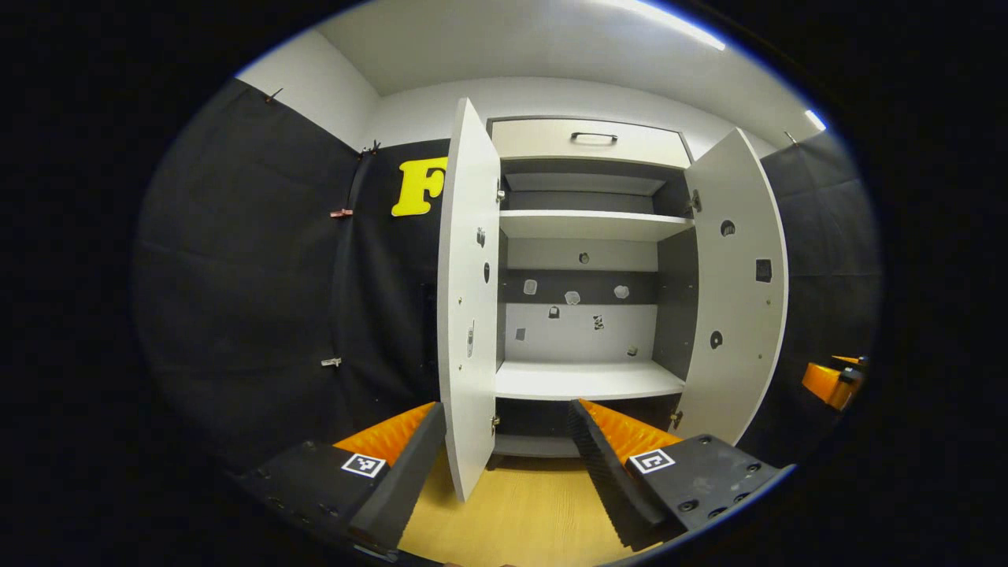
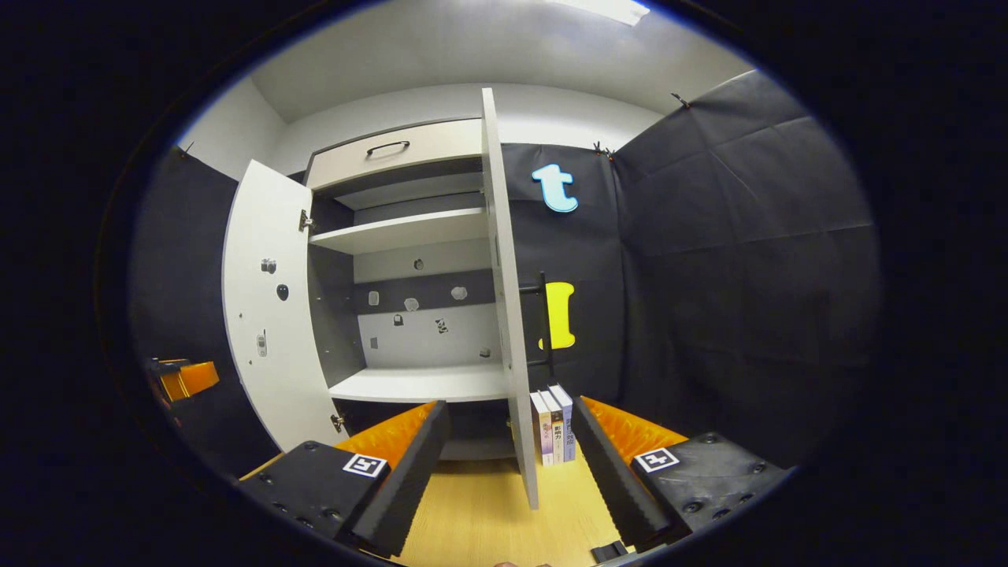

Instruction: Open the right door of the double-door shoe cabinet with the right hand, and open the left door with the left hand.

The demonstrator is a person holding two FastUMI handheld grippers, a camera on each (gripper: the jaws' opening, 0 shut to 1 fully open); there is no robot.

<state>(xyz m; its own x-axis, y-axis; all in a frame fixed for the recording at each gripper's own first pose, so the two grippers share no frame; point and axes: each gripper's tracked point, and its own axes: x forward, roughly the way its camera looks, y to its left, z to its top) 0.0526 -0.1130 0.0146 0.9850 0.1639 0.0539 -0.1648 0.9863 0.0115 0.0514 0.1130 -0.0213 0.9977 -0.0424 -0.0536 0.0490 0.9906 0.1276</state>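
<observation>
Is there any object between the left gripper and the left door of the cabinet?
Nothing visible. The left door stands open, edge-on between the open left gripper fingers, above bare wooden floor.

Small marks on cabinet back panel (image 1: 572, 298): too small to identify. Books (image 2: 553, 425): lower ends hidden behind right door (image 2: 508, 315); titles illegible.
</observation>
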